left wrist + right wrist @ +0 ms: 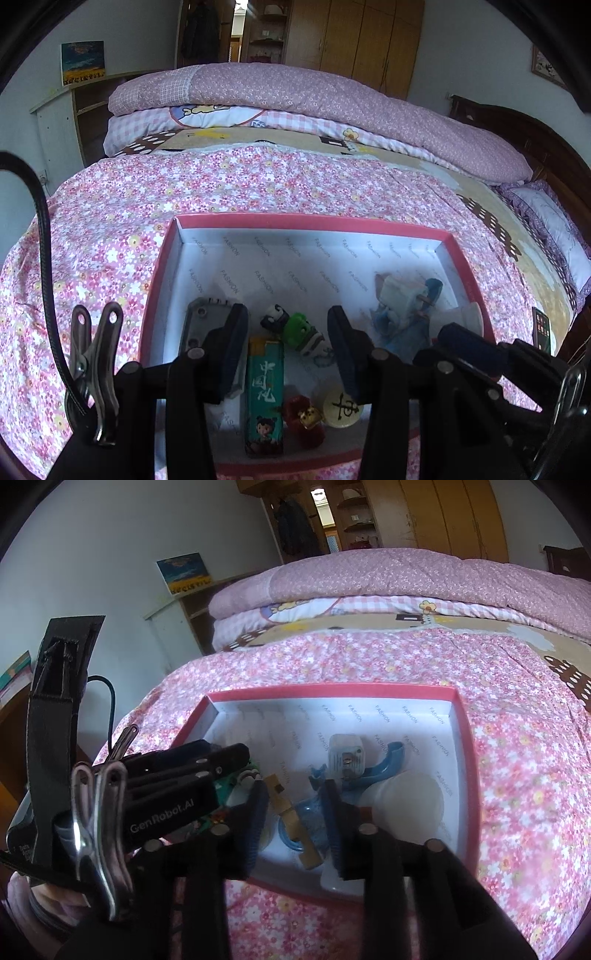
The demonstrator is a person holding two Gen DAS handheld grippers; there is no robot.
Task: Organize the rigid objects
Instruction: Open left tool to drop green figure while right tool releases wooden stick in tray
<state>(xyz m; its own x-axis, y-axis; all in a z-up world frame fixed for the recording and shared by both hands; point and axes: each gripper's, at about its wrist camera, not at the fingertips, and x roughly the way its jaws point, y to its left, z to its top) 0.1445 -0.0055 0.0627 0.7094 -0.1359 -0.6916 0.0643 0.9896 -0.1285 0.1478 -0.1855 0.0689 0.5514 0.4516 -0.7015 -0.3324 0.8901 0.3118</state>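
On the bed (110, 229), over its flowered cover, sits a pink-rimmed box (314, 221) holding the small things: a green lighter (264, 391), a grey case (201, 325), a white plug (345, 757) and a wooden stick (295, 823). My left fingers (288, 350) hang half open above the lighter and grip nothing. My right fingers (295, 816) stand partly open on either side of the wooden stick, their pads clear of it.
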